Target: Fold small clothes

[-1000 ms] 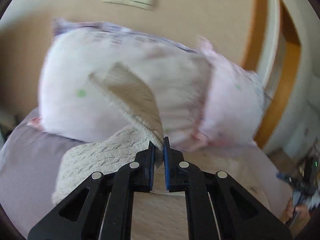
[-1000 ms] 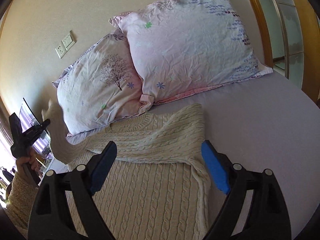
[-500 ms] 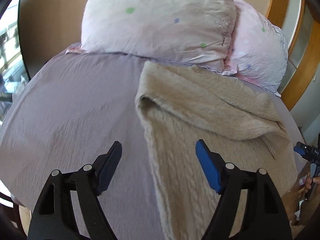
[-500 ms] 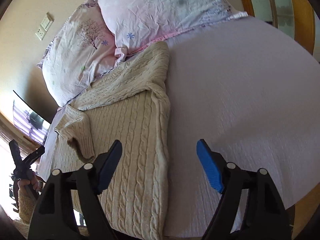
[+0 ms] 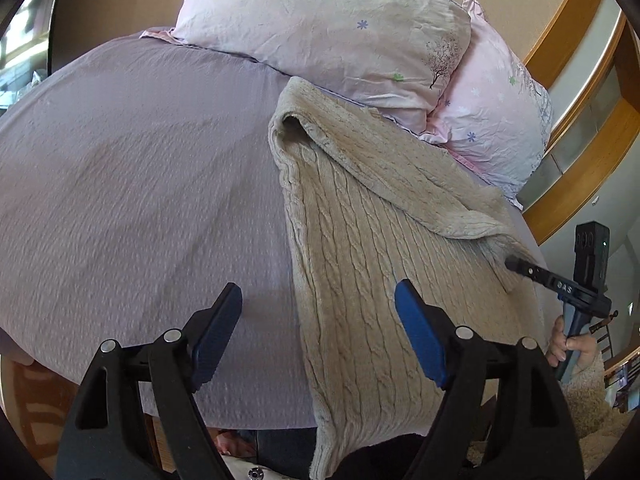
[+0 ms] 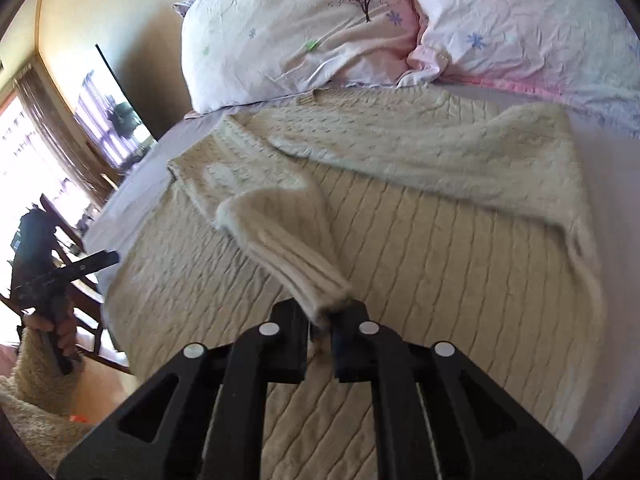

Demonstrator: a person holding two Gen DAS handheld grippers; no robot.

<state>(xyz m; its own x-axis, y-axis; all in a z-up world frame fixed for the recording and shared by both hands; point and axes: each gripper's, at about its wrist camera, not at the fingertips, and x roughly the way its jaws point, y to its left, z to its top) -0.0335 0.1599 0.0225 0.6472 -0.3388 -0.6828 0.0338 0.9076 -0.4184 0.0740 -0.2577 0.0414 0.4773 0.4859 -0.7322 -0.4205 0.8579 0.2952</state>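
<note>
The cream cable-knit sweater [image 5: 360,240] lies flat on the bed [image 5: 140,180], running from the middle of the left wrist frame down to the bottom edge, where its hem hangs over the mattress edge. Loads of bare lilac sheet on the left half of that frame, so plenty of room there. The left gripper [image 5: 318,340] hovers with its fingers spread wide, holding nothing, straddling the sweater's left edge. The right gripper [image 6: 320,320] has its fingers pinched on the sleeve cuff [image 6: 320,296], lifted above the sweater body at centre frame. Two floral pillows [image 6: 300,32] sit along the top, touching the collar end. Window glare at the far left.
</note>
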